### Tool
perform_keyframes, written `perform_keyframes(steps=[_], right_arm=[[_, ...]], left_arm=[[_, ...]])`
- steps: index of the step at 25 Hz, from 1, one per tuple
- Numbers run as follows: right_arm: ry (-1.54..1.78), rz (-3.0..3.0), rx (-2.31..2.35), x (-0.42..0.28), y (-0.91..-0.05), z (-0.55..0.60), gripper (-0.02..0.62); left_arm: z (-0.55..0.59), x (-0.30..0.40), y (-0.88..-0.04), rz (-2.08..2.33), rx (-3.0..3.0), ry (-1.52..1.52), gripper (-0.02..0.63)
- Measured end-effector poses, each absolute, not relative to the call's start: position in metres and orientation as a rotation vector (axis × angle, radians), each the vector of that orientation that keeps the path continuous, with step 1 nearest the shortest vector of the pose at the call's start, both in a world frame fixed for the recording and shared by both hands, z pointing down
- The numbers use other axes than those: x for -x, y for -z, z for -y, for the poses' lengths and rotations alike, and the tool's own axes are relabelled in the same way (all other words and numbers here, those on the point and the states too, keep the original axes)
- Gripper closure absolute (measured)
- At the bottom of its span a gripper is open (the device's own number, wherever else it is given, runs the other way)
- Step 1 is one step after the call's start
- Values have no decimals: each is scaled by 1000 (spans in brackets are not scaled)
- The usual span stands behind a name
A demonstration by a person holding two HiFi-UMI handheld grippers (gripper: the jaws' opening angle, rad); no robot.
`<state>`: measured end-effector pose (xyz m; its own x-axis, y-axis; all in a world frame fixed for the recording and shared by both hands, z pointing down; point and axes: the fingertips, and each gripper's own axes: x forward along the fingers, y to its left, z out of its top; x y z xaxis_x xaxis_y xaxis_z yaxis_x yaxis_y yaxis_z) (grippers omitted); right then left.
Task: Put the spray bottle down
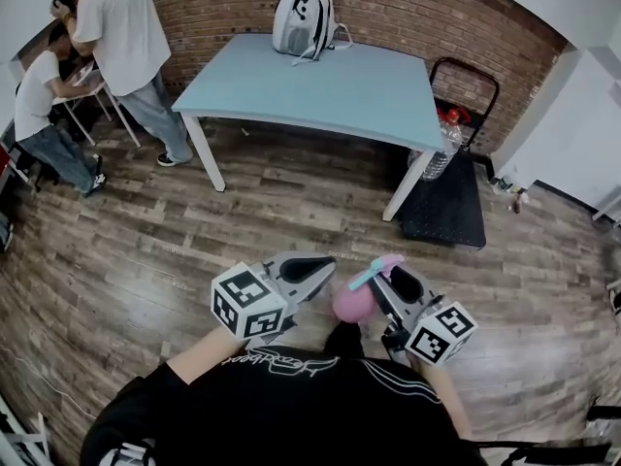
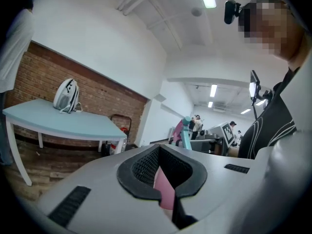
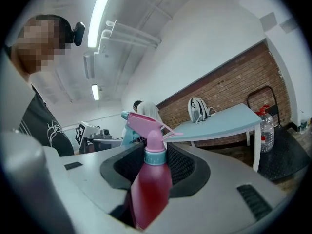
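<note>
Wooden floor fills the room, with a brick wall and a pale-blue tabletop at twelve o'clock. At six o'clock the right hand-held gripper clasps the pink spray bottle. At the bottle's nine o'clock, the left hand-held gripper is clenched, empty.

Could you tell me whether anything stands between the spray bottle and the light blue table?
Nothing visible does: only bare wooden floor lies between the spray bottle, held by the right gripper, and the table.
</note>
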<state>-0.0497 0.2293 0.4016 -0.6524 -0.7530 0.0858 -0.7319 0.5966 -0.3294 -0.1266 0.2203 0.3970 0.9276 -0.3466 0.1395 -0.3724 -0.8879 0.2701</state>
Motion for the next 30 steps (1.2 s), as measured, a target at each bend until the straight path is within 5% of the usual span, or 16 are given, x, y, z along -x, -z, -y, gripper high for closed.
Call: perform_keyframes(steps=[17,30], right_arm=[[593,-2743,1348,-164,-428,34,457],[337,-2803,1430,-217,-393,112,457]], left_arm=[[36,-88,-424,540,-2731,-226,598],[111,-119,-399,585,-2717,-113,600]])
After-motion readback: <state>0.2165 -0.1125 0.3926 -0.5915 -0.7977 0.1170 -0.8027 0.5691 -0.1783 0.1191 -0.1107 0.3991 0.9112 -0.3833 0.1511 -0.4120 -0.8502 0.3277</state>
